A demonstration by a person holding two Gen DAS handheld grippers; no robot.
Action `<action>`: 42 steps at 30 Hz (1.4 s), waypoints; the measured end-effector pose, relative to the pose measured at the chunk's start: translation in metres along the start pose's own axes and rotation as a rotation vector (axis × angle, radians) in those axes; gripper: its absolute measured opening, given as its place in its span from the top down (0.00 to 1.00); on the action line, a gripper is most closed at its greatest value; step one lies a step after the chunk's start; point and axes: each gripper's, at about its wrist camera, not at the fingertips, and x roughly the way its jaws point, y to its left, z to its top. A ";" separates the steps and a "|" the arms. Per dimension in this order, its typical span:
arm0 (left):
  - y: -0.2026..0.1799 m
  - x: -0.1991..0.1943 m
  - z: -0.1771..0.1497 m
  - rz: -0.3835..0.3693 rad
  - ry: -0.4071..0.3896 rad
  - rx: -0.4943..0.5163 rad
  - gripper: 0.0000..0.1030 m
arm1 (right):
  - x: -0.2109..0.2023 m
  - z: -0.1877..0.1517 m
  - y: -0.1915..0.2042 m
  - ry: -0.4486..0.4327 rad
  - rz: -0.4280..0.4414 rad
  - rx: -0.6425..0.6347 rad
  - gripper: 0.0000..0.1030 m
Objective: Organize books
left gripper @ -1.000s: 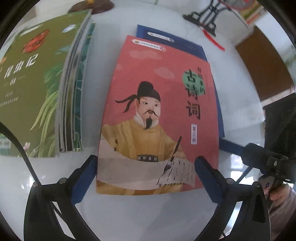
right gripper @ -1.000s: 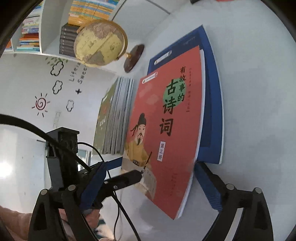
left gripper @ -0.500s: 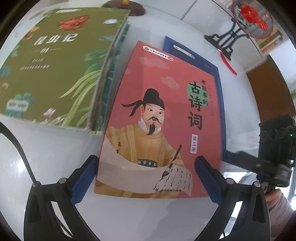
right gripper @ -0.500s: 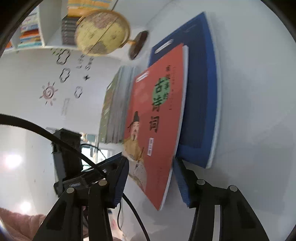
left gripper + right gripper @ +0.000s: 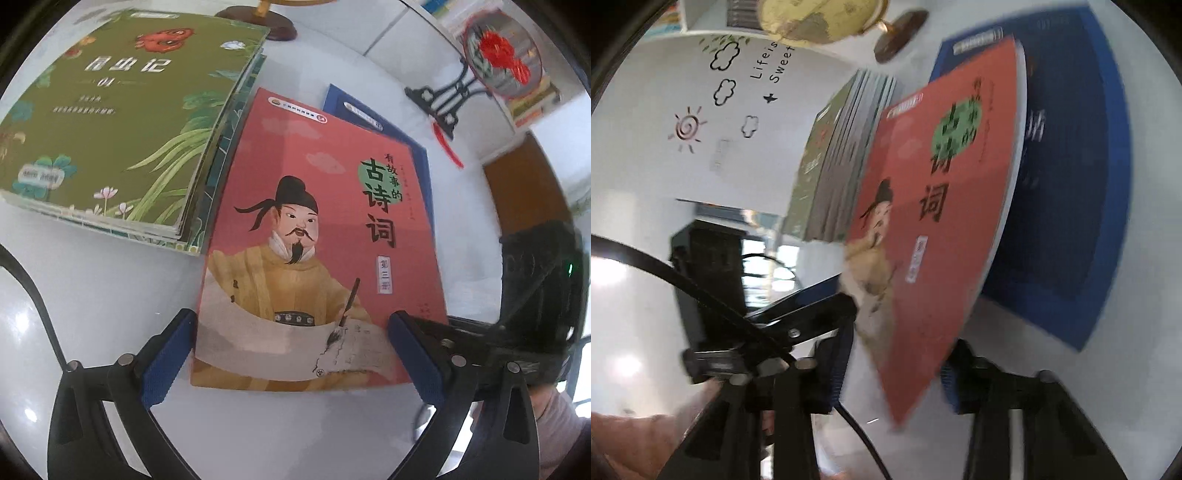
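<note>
The right hand-held gripper [image 5: 892, 363] has just been closing and now pinches the near corner of the red poetry book [image 5: 317, 236], lifting it off the blue book [image 5: 1067, 184] on the surface [image 5: 92, 295]. The left hand-held gripper [image 5: 291, 354] stands wide open around its lower edge. Such a thin corner grip may let the book bend or slip out.

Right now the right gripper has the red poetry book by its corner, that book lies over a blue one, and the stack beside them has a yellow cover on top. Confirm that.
One detail is wrong. The stack has a green cover on top, not yellow, as the left wrist view shows. The rest holds: the right gripper, whose jaws have just been closing, has the red poetry book by its corner, and that book lies over the blue one.
</note>
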 end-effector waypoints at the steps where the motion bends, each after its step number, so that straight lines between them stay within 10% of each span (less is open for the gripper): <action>1: 0.001 0.000 0.001 -0.013 -0.006 -0.036 0.15 | -0.004 -0.003 0.002 -0.012 -0.059 -0.029 0.86; 9: 0.000 -0.007 -0.004 -0.086 -0.009 -0.136 0.29 | -0.025 -0.015 0.053 -0.064 -0.321 -0.390 0.87; 28: -0.052 -0.048 0.042 -0.324 -0.087 -0.065 0.29 | -0.095 -0.017 0.095 -0.259 -0.437 -0.392 0.87; 42: 0.030 -0.127 0.096 -0.293 -0.225 -0.036 0.29 | -0.043 0.033 0.178 -0.311 -0.428 -0.472 0.86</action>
